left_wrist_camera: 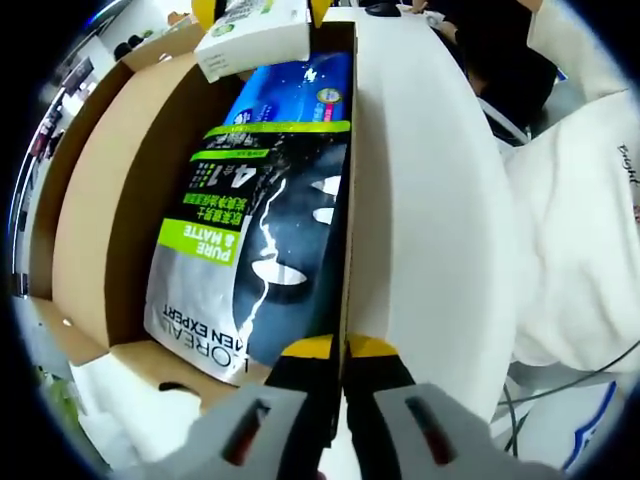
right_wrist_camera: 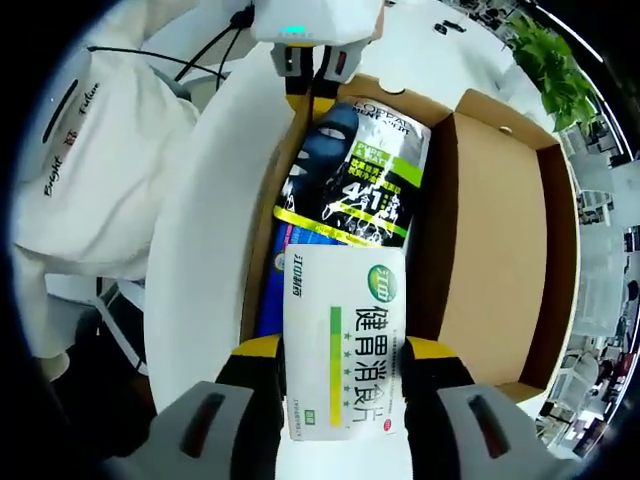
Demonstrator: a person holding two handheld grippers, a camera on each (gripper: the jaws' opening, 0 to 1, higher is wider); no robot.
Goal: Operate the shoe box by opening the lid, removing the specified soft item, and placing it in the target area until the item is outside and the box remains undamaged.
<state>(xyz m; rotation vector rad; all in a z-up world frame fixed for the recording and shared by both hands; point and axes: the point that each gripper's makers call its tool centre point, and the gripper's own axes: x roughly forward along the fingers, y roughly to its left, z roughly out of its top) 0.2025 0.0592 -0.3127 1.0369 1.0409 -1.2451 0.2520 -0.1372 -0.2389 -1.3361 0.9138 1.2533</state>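
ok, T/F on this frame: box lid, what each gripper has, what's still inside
1. The shoe box is open. True.
2. The right gripper is shut on the white carton. True.
3. The left gripper holds the pouch. False: its jaws pinch the box's side wall; the black-and-green pouch lies inside.
4. The box is empty. False: pouch and a blue pack lie inside.

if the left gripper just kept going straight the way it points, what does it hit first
Most likely nothing new: the left gripper already looks shut on the box wall, so it would slide along that edge. The black pouch lies just beside that line; depth is unclear.
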